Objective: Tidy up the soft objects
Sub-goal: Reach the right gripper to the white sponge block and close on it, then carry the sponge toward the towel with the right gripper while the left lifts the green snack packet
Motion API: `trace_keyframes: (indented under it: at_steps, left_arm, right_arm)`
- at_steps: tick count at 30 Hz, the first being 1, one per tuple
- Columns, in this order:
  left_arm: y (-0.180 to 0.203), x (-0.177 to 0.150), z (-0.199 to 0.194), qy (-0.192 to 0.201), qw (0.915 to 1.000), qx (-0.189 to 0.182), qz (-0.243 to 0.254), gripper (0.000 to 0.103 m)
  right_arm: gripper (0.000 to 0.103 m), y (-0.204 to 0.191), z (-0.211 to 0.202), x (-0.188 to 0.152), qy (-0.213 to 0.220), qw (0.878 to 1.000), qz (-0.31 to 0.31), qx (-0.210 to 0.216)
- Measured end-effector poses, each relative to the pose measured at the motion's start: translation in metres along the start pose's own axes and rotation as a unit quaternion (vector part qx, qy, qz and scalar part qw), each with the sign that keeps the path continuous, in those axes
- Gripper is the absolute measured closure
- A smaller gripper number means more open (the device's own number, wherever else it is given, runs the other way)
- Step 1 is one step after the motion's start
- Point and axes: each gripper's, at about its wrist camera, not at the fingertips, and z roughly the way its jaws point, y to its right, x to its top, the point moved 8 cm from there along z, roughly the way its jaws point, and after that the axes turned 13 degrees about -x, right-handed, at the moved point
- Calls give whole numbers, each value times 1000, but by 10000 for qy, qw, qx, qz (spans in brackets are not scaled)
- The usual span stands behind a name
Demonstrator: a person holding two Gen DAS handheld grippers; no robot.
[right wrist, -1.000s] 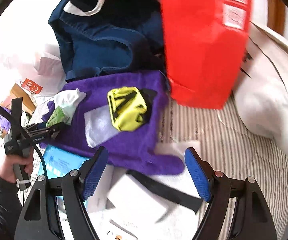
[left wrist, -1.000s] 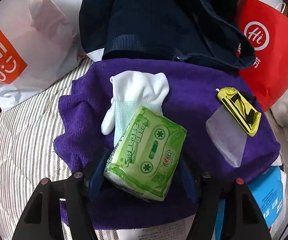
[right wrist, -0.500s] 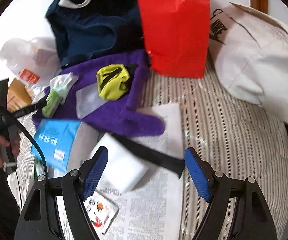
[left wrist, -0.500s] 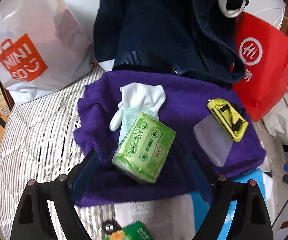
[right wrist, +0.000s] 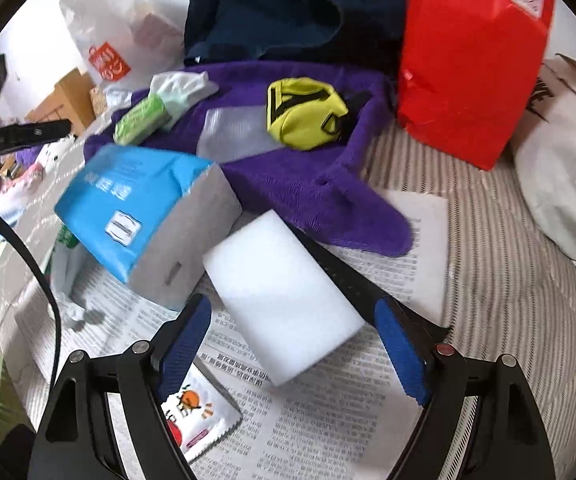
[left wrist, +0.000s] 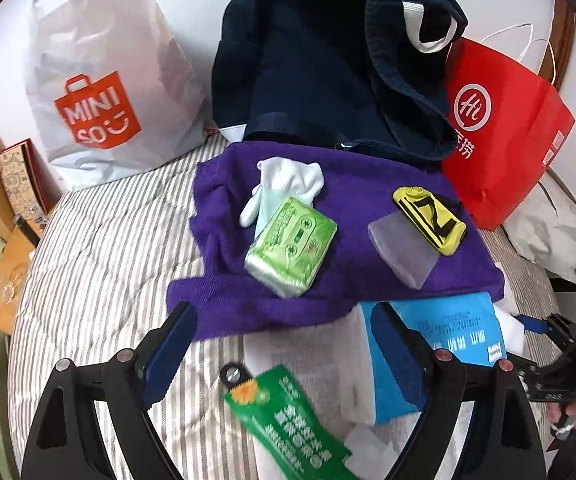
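Right claw (right wrist: pixel 288 344) hangs spread, jaws just opening, around the white sponge (right wrist: pixel 284 304) beside the purple towel (right wrist: pixel 308 184): light, squashy, best pinched across its long sides

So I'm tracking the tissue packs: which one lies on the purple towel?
The green tissue pack, resting partly on the white glove; the blue pack sits off the towel.

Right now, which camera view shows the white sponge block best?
The right wrist view: the white sponge block lies whole and close, on the newspaper, just ahead of the open right gripper. In the left wrist view only a small white edge shows beside the blue tissue pack.
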Motion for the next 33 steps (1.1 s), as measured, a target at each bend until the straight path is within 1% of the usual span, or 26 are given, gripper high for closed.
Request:
trace_keyframes:
  at_steps: [2, 4, 6, 7, 11, 13, 16, 21, 23, 28, 31, 33]
  left_arm:
    - [0, -5, -3, -11, 10000, 20, -14, 15]
    - [0, -10, -4, -47, 10000, 47, -12, 15]
    - [0, -17, -7, -76, 9999, 75, -14, 15]
    - [-1, -20, -8, -86, 9999, 87, -18, 15]
    - [-3, -32, -10, -131, 9998, 124, -75, 15]
    - [-5, -39, -10, -178, 9997, 140, -135, 15]
    - [-4, -54, -8, -255, 9994, 126, -181, 15]
    - [-4, -78, 4, -448, 9983, 266, -279, 15]
    - [-5, -89, 13, -585, 9970, 405, -300, 15]
    - [-10, -102, 27, -711, 9941, 688, -437, 15]
    - [-11, -105, 34, -738, 9925, 872, -441, 15]
    - [-9, -103, 36, -638, 9929, 944, -348, 15]
  right_arm:
    - [20, -5, 7, -1, -28, 9999, -98, -6]
    - [21, -9, 9, 0, 102, 9998, -176, 45]
    - [34, -13, 6, 0, 252, 9993, -281, 76]
    - [38, -15, 4, 0, 283, 9991, -314, 87]
    - [38, -13, -10, -1, 419, 9988, -216, 120]
    - [38, -10, -17, -2, 430, 9990, -133, 61]
    - [38, -2, -27, -5, 431, 9990, 79, 51]
    - [38, 11, -39, -17, 350, 9985, 422, -78]
    - [38, 14, -47, -23, 350, 9979, 548, -38]
    - [38, 17, -68, -35, 435, 9970, 635, -56]
    - [38, 18, -75, -41, 438, 9965, 711, -51]
    - [38, 19, -77, -44, 422, 9961, 776, -5]
